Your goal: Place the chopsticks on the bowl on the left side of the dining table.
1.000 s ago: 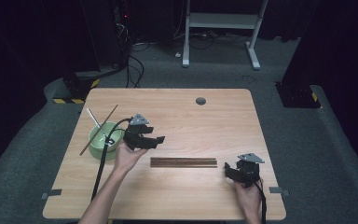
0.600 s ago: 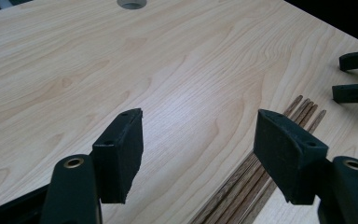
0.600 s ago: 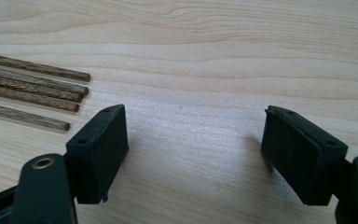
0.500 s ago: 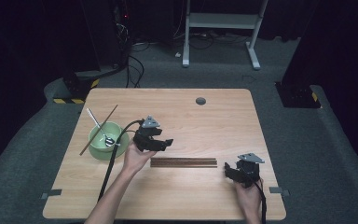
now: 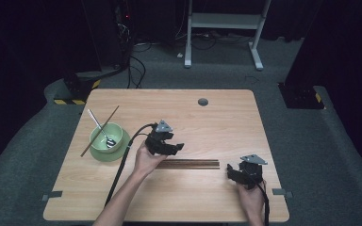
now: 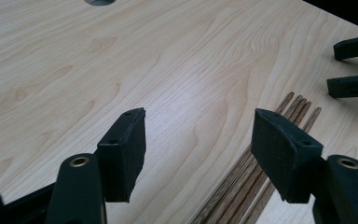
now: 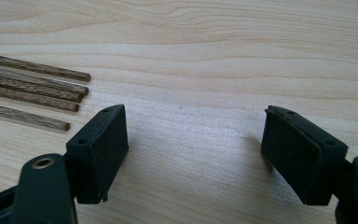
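Observation:
A row of several dark wooden sticks (image 5: pixel 188 164) lies flat near the table's middle. My left gripper (image 5: pixel 175 148) hovers just above the sticks' left end. In the left gripper view it (image 6: pixel 198 140) is open with only bare tabletop between the jaws, which have just been closing a little; the sticks (image 6: pixel 247 177) run under the right jaw. My right gripper (image 5: pixel 231 173) rests low past the sticks' right end. In its own view it (image 7: pixel 193 140) stands open over bare wood, with the stick ends (image 7: pixel 32 88) to the left.
At the left, a green bowl (image 5: pixel 104 133) sits on a green plate (image 5: pixel 122 149) with a metal spoon (image 5: pixel 101 131) inside and one stick (image 5: pixel 99 125) leaning across it. A round grommet hole (image 5: pixel 202 101) marks the table's far side. The right gripper's jaws (image 6: pixel 354 65) show beyond the sticks.
My left gripper has moved right and slightly down, away from the bowl to the sticks' left end. The right gripper has stayed where it was.

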`<state>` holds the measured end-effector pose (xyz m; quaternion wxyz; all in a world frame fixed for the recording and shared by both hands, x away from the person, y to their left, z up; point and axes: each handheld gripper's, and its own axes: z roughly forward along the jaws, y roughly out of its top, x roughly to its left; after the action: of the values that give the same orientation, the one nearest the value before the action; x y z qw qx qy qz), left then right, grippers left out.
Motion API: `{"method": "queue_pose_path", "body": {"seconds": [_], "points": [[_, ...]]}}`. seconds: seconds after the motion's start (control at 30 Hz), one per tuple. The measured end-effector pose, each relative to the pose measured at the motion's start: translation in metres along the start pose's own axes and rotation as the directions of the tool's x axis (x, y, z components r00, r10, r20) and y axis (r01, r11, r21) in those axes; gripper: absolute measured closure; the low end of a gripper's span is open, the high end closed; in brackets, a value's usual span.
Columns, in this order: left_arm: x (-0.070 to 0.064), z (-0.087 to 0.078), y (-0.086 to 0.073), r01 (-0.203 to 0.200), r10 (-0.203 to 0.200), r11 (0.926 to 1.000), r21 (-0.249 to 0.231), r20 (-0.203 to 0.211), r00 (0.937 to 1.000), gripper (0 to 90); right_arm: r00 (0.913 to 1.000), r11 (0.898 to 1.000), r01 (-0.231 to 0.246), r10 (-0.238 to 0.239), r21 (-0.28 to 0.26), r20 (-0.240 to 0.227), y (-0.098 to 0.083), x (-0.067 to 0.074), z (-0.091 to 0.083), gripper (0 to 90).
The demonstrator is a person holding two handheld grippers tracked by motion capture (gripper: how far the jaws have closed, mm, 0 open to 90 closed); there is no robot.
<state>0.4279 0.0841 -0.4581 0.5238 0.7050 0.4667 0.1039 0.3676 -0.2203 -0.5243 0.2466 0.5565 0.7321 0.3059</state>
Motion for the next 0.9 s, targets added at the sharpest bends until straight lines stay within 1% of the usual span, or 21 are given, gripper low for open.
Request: {"method": "queue_pose_path", "body": {"seconds": [0.07, 0.17, 0.2, 0.23, 0.33, 0.37, 0.47, 0.53, 0.57, 0.6, 0.63, 0.67, 0.7, 0.73, 0.8, 0.83, 0.87, 0.9], "points": [[-0.003, 0.004, -0.003, 0.002, -0.002, 1.0, -0.001, 0.002, 1.0, 35.8, 1.0, 1.0, 0.0, 0.0, 0.0, 0.0, 0.0, 0.0, 0.0, 22.4], [-0.005, 0.008, -0.006, -0.014, 0.014, 0.9998, 0.016, 0.007, 0.9999, 35.8, 1.0, 1.0, 0.0, 0.0, 0.0, 0.0, 0.0, 0.0, 0.0, 22.3], [-0.006, 0.009, -0.008, -0.008, 0.007, 0.9999, 0.013, 0.006, 1.0, 35.8, 1.0, 1.0, 0.0, 0.0, 0.0, 0.0, 0.0, 0.0, 0.0, 22.4], [-0.006, 0.011, -0.009, -0.021, 0.021, 0.9994, 0.027, 0.008, 0.9997, 35.8, 1.0, 1.0, 0.0, 0.0, 0.0, 0.0, 0.0, 0.0, 0.0, 22.4], [-0.008, 0.014, -0.013, -0.015, 0.015, 0.9996, 0.025, 0.01, 0.9998, 36.5, 1.0, 1.0, 0.0, 0.0, 0.0, 0.0, 0.0, 0.0, 0.0, 22.4], [-0.007, 0.015, -0.014, -0.024, 0.023, 0.999, 0.039, 0.013, 0.9996, 36.7, 1.0, 1.0, 0.0, 0.0, 0.0, 0.0, 0.0, 0.0, 0.0, 22.3], [-0.009, 0.02, -0.018, -0.016, 0.015, 0.9987, 0.049, 0.013, 0.9998, 36.8, 1.0, 1.0, 0.0, 0.0, 0.0, 0.0, 0.0, 0.0, 0.0, 22.4], [-0.009, 0.022, -0.02, -0.022, 0.021, 0.9977, 0.065, 0.014, 0.9997, 36.8, 1.0, 1.0, 0.0, 0.0, 0.0, 0.0, 0.0, 0.0, 0.0, 22.4], [-0.011, 0.025, -0.023, -0.01, 0.009, 0.998, 0.063, 0.016, 0.9998, 36.8, 1.0, 1.0, 0.0, 0.0, 0.0, 0.0, 0.0, 0.0, 0.0, 22.4], [-0.01, 0.026, -0.024, -0.027, 0.025, 0.9968, 0.075, 0.018, 0.9995, 36.8, 1.0, 1.0, 0.0, 0.0, 0.0, 0.0, 0.0, 0.0, 0.0, 22.4], [-0.011, 0.027, -0.025, -0.015, 0.014, 0.9974, 0.071, 0.019, 0.9997, 36.8, 1.0, 1.0, 0.0, 0.0, 0.0, 0.0, 0.0, 0.0, 0.0, 22.4], [-0.011, 0.028, -0.026, -0.025, 0.023, 0.9964, 0.081, 0.021, 0.9995, 36.9, 1.0, 1.0, 0.0, 0.0, 0.0, 0.0, 0.0, 0.0, 0.0, 22.4], [-0.012, 0.03, -0.027, -0.014, 0.012, 0.9972, 0.074, 0.02, 0.9997, 37.1, 1.0, 1.0, 0.0, 0.0, 0.0, 0.0, 0.0, 0.0, 0.0, 22.3], [-0.012, 0.03, -0.028, -0.019, 0.017, 0.9965, 0.081, 0.02, 0.9997, 37.4, 1.0, 1.0, 0.0, 0.0, 0.0, 0.0, 0.0, 0.0, 0.0, 22.4], [-0.014, 0.033, -0.03, -0.007, 0.006, 0.9967, 0.081, 0.017, 0.9998, 37.8, 1.0, 1.0, 0.0, 0.0, 0.0, 0.0, 0.0, 0.0, 0.0, 22.3], [-0.013, 0.034, -0.031, -0.027, 0.025, 0.9948, 0.098, 0.019, 0.9995, 37.8, 1.0, 1.0, 0.0, 0.0, 0.0, 0.0, 0.0, 0.0, 0.0, 22.4], [-0.014, 0.035, -0.032, -0.018, 0.016, 0.9954, 0.094, 0.016, 0.9997, 37.8, 1.0, 1.0, 0.0, 0.0, 0.0, 0.0, 0.0, 0.0, 0.0, 22.3], [-0.014, 0.036, -0.034, -0.017, 0.016, 0.9951, 0.097, 0.016, 0.9997, 37.9, 1.0, 1.0, 0.0, 0.0, 0.0, 0.0, 0.0, 0.0, 0.0, 22.4]]}}
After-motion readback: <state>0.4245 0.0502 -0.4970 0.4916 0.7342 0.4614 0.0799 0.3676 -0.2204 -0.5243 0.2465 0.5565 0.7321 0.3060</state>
